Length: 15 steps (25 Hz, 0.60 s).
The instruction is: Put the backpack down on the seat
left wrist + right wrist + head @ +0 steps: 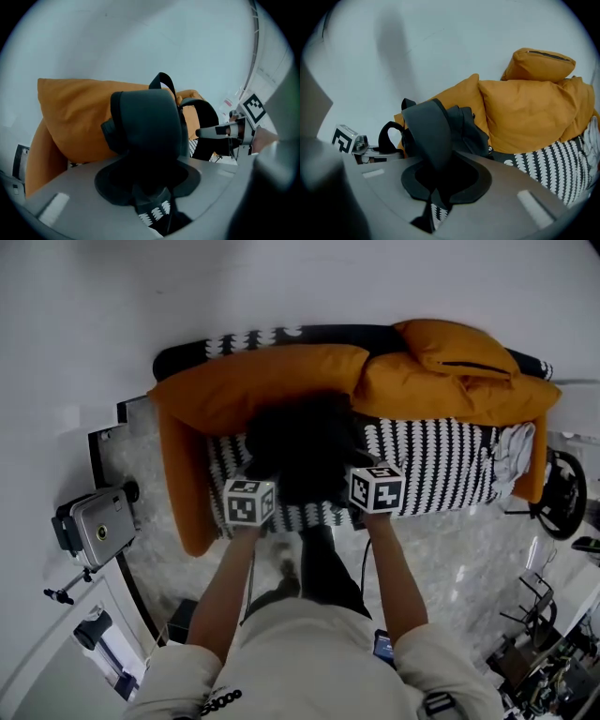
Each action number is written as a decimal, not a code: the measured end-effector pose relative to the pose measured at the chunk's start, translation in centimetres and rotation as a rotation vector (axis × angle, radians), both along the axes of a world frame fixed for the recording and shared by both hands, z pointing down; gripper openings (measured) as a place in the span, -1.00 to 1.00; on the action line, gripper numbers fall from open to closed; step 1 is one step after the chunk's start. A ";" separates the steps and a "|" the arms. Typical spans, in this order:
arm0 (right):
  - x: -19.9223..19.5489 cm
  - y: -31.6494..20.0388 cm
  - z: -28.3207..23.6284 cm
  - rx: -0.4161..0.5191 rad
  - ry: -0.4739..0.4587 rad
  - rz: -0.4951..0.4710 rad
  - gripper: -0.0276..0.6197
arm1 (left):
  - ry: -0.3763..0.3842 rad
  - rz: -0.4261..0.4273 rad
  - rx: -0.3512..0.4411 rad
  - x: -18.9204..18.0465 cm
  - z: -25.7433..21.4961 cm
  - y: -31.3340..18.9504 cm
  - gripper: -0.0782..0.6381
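Far left in the head view, a silver camera (pixel 98 529) sits on its stand on the marble floor (pixel 450 549). Next comes the sofa's orange side cushion (pixel 178 474).

Your left gripper (pixel 150 199) is at centre left, its marker cube (pixel 249 501) over the seat's front edge. Its jaws are grasping a wide black strap (pixel 145 126), which rises out of the jaw gap and arches upward.

The black backpack (pixel 300 451) is at frame centre between your two grippers, over the black-and-white patterned seat (pixel 441 465). Its back is against the long orange back cushion (pixel 272 381). You can't tell whether its bottom touches the seat.

Your right gripper (pixel 438 187) is at centre right, cube (pixel 377 488) level with the left one. Its jaws are clenched on a second strap (pixel 431 136), with the pack's body just behind it against the cushion.

At upper right a small orange pillow (pixel 455 348) lies on top of the back cushions.
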State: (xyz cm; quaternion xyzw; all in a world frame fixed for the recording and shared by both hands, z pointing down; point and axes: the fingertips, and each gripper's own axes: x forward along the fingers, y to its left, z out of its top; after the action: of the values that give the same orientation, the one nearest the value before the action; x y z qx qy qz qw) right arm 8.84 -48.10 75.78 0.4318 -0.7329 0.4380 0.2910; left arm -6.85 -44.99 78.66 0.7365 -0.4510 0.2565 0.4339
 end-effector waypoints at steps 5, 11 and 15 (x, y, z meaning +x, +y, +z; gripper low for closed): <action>-1.6 0.1 1.8 -0.029 -0.005 -0.040 -0.76 | 0.001 -0.022 -0.009 0.2 1.2 -0.5 -0.33; -2.5 -0.3 3.9 -0.038 0.009 -0.062 -0.76 | 0.005 -0.052 -0.005 -0.2 2.6 -1.3 -0.32; -3.0 -0.7 4.3 -0.040 0.012 -0.068 -0.75 | 0.013 -0.074 -0.001 -0.4 2.9 -1.6 -0.26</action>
State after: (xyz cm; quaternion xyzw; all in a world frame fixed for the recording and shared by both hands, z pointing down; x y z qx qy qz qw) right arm 5.84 -48.83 80.04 0.4031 -0.7367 0.4397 0.3185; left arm -7.22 -46.62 81.59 0.7208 -0.4749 0.2358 0.4465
